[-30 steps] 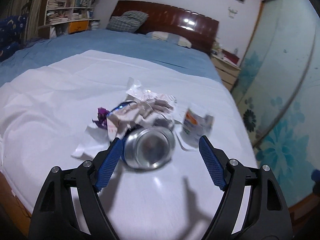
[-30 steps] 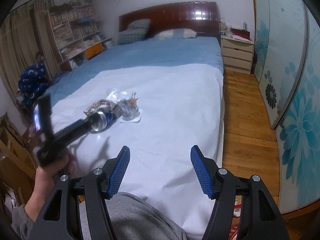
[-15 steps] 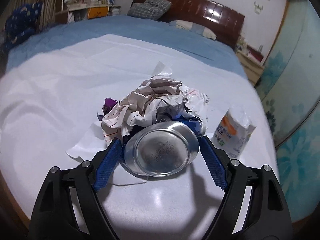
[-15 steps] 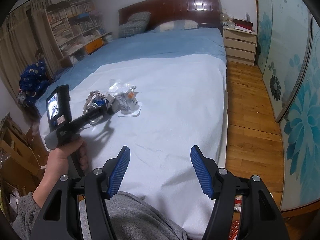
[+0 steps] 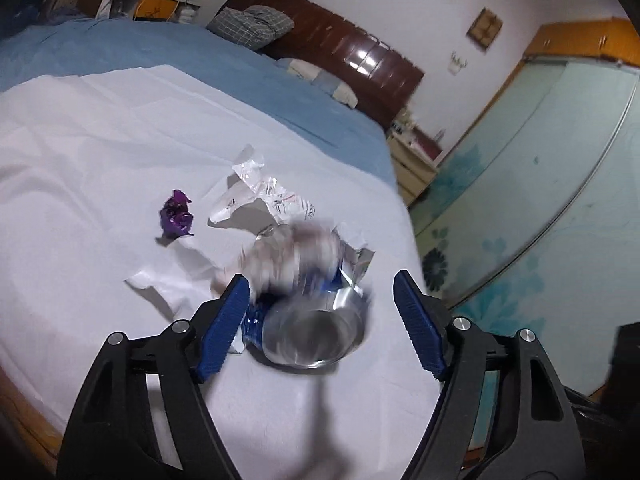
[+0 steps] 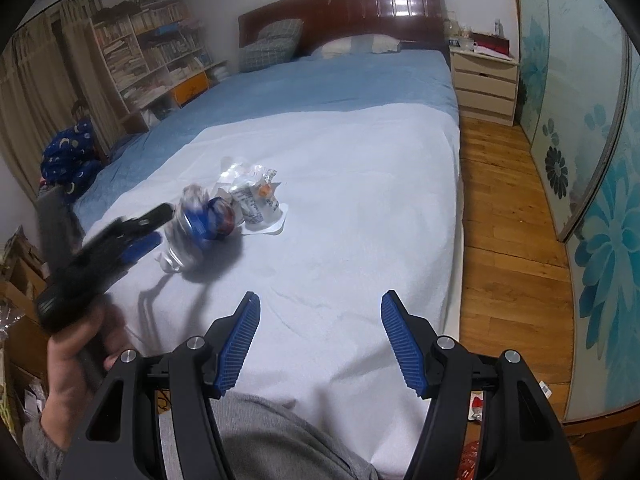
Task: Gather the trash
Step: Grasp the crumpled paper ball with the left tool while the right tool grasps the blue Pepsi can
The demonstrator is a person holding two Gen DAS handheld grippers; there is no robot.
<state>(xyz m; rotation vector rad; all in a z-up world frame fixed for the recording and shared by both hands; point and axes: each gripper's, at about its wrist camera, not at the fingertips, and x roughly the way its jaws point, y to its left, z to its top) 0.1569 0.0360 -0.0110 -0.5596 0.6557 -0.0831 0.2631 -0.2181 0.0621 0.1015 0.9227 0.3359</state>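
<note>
Left gripper over the white sheet — jaws spread and just closing around a blurred drink can, right pad clear of it. Right gripper gapes, empty. Risk: the can may roll away — contact is one-sided.

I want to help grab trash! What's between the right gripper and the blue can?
Only bare white sheet lies between the right gripper and the can; the right wrist view shows it.

On the bed, the can lies before the wrappers.
</note>
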